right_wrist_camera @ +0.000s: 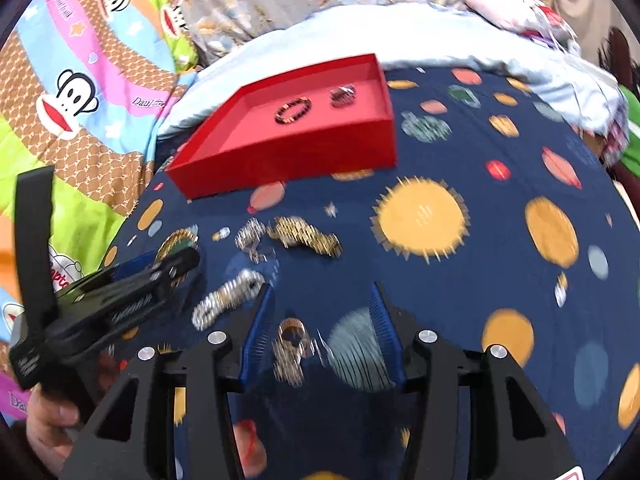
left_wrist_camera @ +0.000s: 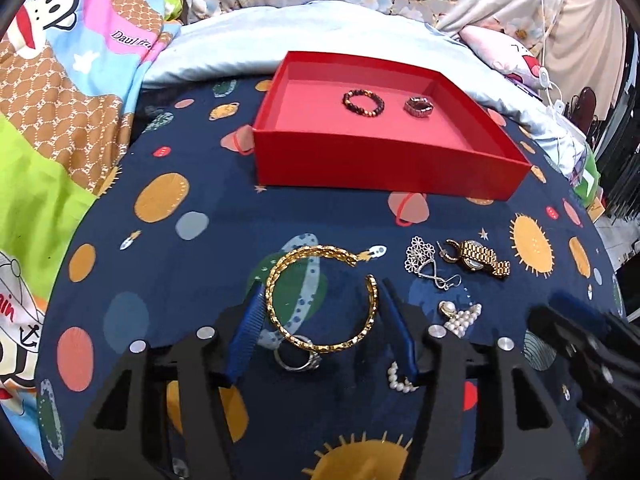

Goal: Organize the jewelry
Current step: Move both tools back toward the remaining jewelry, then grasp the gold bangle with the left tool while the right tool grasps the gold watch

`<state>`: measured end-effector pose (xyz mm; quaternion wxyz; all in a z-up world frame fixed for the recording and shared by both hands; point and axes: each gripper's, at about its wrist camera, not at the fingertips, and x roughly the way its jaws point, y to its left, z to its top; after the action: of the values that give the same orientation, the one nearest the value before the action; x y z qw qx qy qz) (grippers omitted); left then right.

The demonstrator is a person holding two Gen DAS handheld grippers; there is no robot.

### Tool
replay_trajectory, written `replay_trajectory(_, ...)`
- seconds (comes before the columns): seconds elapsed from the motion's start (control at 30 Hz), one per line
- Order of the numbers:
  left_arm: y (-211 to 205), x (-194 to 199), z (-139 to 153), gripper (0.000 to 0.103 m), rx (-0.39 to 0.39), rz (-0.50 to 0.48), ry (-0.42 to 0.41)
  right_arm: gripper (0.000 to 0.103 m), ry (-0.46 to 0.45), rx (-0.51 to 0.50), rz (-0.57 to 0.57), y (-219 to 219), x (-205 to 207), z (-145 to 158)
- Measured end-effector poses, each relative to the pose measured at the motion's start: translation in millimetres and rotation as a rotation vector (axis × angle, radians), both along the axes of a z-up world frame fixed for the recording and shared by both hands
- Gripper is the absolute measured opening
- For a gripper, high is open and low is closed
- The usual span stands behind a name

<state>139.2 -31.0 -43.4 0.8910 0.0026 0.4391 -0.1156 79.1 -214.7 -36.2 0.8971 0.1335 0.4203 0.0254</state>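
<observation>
A red box [left_wrist_camera: 360,160] holds a brown bead bracelet [left_wrist_camera: 363,103] and a dark band ring [left_wrist_camera: 418,106]; the box also shows in the right wrist view [right_wrist_camera: 280,160]. My left gripper [left_wrist_camera: 320,304] is open around a gold open bangle [left_wrist_camera: 320,300] lying on the navy sheet, one blue pad on each side. A silver ring [left_wrist_camera: 298,356] and pearl pieces [left_wrist_camera: 460,318] lie close by. A gold watch [left_wrist_camera: 478,262] and silver flower earrings [left_wrist_camera: 422,260] lie to the right. My right gripper [right_wrist_camera: 320,308] is open over a small gold piece [right_wrist_camera: 292,344], blurred.
The navy planet-print sheet [left_wrist_camera: 180,240] covers a bed. Cartoon monkey bedding [left_wrist_camera: 60,80] lies left, a pale blue quilt [left_wrist_camera: 224,48] behind the box. The right gripper's body [left_wrist_camera: 592,344] shows at the left view's right edge; the left gripper [right_wrist_camera: 120,292] at the right view's left.
</observation>
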Motion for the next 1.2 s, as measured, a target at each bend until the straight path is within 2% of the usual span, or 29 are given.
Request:
replay_trajectory(0.37,12.3,-7.1,11.2,0.055,-0.008,0.003,-0.011,0.048,0.006,-0.053,0.085,15.6,54.7,-6.3)
replay_trajectory(0.67,11.5,-8.0,9.3,0.055,-0.028,-0.009,0.004,0.047,0.021,-0.066,0.123,17.1,62.9,-17.6)
replay_trajectory(0.73,11.3,-7.9,8.6,0.055,-0.033,-0.007,0.010,0.037,0.021,-0.081,0.123,17.6,62.4,-18.0)
replay_trajectory(0.9,11.2,-10.7,8.4,0.055,-0.032,-0.004,0.013,0.031,0.035,-0.079,0.125,14.8,58.0,-17.7)
replay_trajectory(0.93,11.4,-11.2,8.5,0.055,-0.033,-0.003,0.013,0.025,0.043,-0.077,0.123,14.1,54.5,-17.8)
replay_trajectory(1.0,12.6,-11.5,8.7,0.055,-0.036,-0.001,0.014,0.021,0.059,-0.082,0.109,12.1,47.1,-18.0)
replay_trajectory(1.1,11.8,-12.2,8.2,0.055,-0.035,-0.003,0.015,0.021,0.070,-0.058,0.102,7.9,36.7,-17.2)
replay_trajectory(1.17,11.3,-12.7,8.0,0.055,-0.036,-0.004,0.016,0.027,0.069,-0.059,0.101,7.0,35.2,-16.6)
replay_trajectory(1.2,10.7,-13.1,8.2,0.055,-0.037,-0.006,0.016,0.034,0.060,-0.069,0.097,6.6,36.2,-15.3)
